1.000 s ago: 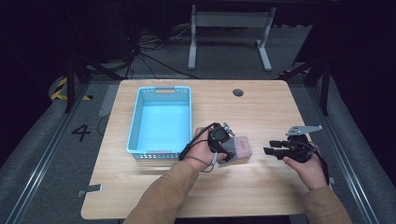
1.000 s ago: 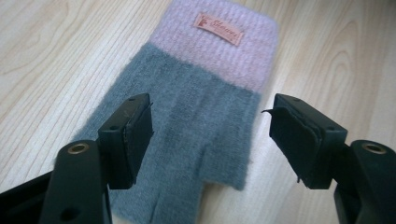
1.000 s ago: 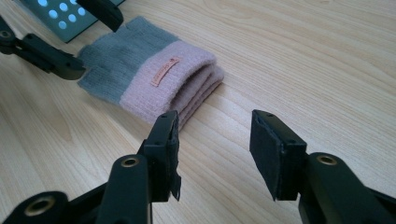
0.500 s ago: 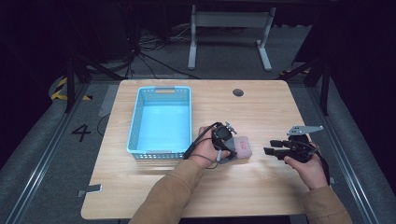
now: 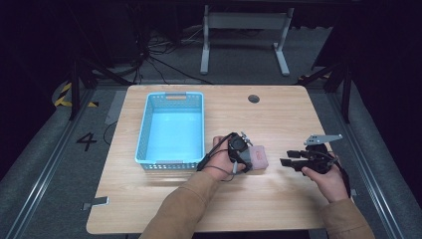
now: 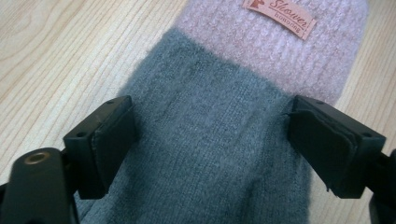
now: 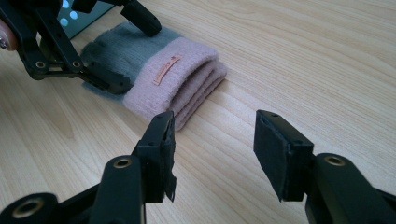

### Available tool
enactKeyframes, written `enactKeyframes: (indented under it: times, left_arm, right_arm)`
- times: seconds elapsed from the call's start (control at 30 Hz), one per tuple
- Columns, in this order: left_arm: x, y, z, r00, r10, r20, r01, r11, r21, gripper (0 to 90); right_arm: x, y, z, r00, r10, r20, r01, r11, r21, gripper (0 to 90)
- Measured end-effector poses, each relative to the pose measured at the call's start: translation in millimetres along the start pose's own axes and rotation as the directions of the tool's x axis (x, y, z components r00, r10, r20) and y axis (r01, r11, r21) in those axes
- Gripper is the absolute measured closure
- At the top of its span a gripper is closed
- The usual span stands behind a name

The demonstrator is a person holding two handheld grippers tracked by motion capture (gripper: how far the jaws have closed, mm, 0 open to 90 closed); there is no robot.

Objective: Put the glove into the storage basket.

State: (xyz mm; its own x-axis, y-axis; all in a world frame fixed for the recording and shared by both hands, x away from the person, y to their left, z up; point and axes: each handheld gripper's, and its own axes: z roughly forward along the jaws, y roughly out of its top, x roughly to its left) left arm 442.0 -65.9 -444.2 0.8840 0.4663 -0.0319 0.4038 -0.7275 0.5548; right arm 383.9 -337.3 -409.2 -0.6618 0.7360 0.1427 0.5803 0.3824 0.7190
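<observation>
Straddling a folded knit (image 6: 219,154) labelled "Shower" (image 6: 279,17), left gripper (image 6: 212,140) jaws spread; right gripper (image 7: 212,151) jaws spread.

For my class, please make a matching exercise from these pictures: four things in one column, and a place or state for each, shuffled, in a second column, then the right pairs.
Things:
1. folded knit cloth
2. blue basket
3. left gripper
4. right gripper

Places or states:
A. open over bare table, short of the cloth
B. grey and pink, lying folded
C. empty, at the table's left
D. jaws open at either side of the cloth's grey part

Pairs: 1-B, 2-C, 3-D, 4-A
</observation>
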Motion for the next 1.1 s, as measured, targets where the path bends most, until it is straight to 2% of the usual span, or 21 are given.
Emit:
enactKeyframes:
  times: [0.1,0.43,0.63,0.9,0.93,0.97,1.0,1.1]
  left_arm:
    - [-0.1,-0.3,0.8,1.0,0.004,0.001,-0.004,1.0,-0.001,15.0]
    - [-2.7,-2.2,2.5,0.9998,-0.019,-0.009,0.019,0.9998,-0.01,13.7]
    - [-6.9,-1.9,2.1,0.9994,-0.02,-0.029,0.02,0.9998,-0.001,16.2]
    - [-13.4,-0.7,-1.7,0.9988,-0.019,-0.044,0.02,0.9997,0.012,30.3]
    - [-14.0,-0.5,-2.2,0.9989,-0.017,-0.045,0.017,0.9998,0.011,38.1]
    - [-14.8,-0.2,-2.8,0.999,-0.012,-0.044,0.013,0.9998,0.012,38.1]
    - [-15.8,-0.2,-3.5,0.9989,-0.011,-0.045,0.011,0.9998,0.016,44.7]
    - [-18.8,0.7,-3.9,0.999,-0.003,-0.045,0.003,0.9999,0.011,49.9]
  right_arm:
    - [-0.1,-0.1,-0.2,1.0,-0.001,0.0,0.001,1.0,-0.001,49.2]
    - [0.5,0.0,0.3,1.0,-0.002,0.003,0.002,1.0,0.003,48.8]
    - [-0.2,-0.3,-0.6,1.0,0.007,0.003,-0.007,1.0,0.002,48.8]
    - [-2.1,-0.5,-2.9,0.9999,0.014,0.008,-0.014,0.9999,-0.004,48.8]
    - [-3.1,-0.5,-4.4,0.9998,0.017,0.009,-0.017,0.9998,-0.012,48.8]
    - [-3.1,-0.5,-4.4,0.9998,0.017,0.009,-0.017,0.9998,-0.012,48.8]
    - [-4.2,-0.8,-6.0,0.9997,0.016,0.016,-0.016,0.9998,-0.013,48.8]
    - [-5.0,-1.3,-6.6,0.9996,0.023,0.018,-0.022,0.9997,-0.013,48.8]
